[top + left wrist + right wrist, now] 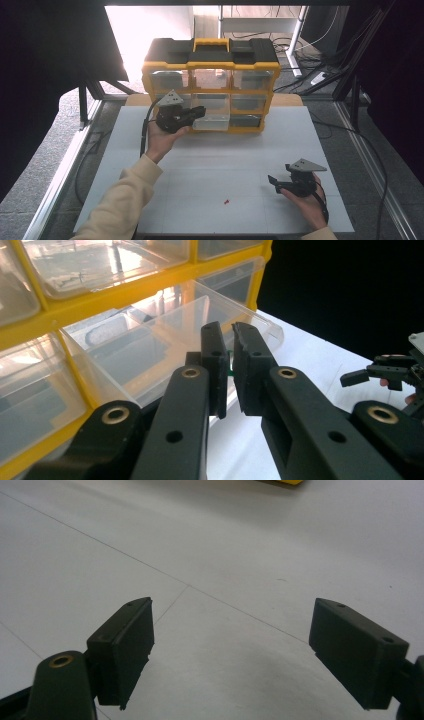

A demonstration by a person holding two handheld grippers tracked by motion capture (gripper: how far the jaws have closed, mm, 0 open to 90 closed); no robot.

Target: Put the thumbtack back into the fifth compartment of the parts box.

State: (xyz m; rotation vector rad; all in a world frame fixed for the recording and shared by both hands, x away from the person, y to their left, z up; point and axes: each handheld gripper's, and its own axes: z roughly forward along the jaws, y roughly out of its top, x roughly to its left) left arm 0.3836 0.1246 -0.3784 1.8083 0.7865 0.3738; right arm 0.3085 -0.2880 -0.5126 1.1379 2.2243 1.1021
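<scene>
High view: I see my left gripper point(192, 114) at the yellow organizer point(210, 85), against its pulled-out clear drawer point(212, 121); a small red piece point(226, 202) lies on the white table point(210, 165), well in front of the organizer.

Left gripper view: jaws nearly together over the drawer, pinching a small green item point(230, 371).

Right gripper view: jaws wide apart above bare table.

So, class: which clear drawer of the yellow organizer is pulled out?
The bottom-row middle drawer: it juts forward from the organizer beside the left claw, while the other drawers sit flush.
</scene>
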